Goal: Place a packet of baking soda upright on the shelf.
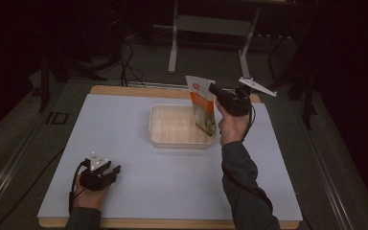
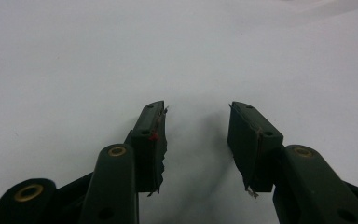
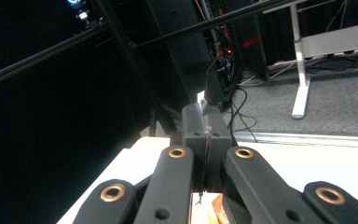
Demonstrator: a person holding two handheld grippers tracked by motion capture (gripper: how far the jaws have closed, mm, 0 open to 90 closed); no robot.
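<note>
Surface: white table mat (image 1: 139, 143) in a dark room.
Pouch (image 1: 202, 103): hung over the tray (image 1: 172, 139), light, floppy, probably slippery; best pinched at its top seam.
Right gripper (image 1: 214, 89): you clamped the pouch's top edge.
Left gripper (image 2: 197, 135): you rested it unclenched, empty.

From where I stand, the printing on the orange and white pouch (image 1: 202, 103) is too small to read, and in the right gripper view the closed black jaws hide nearly all of it, leaving an orange corner (image 3: 216, 211) cut off at the bottom edge. The person's forearms run off the bottom of the high view.
</note>
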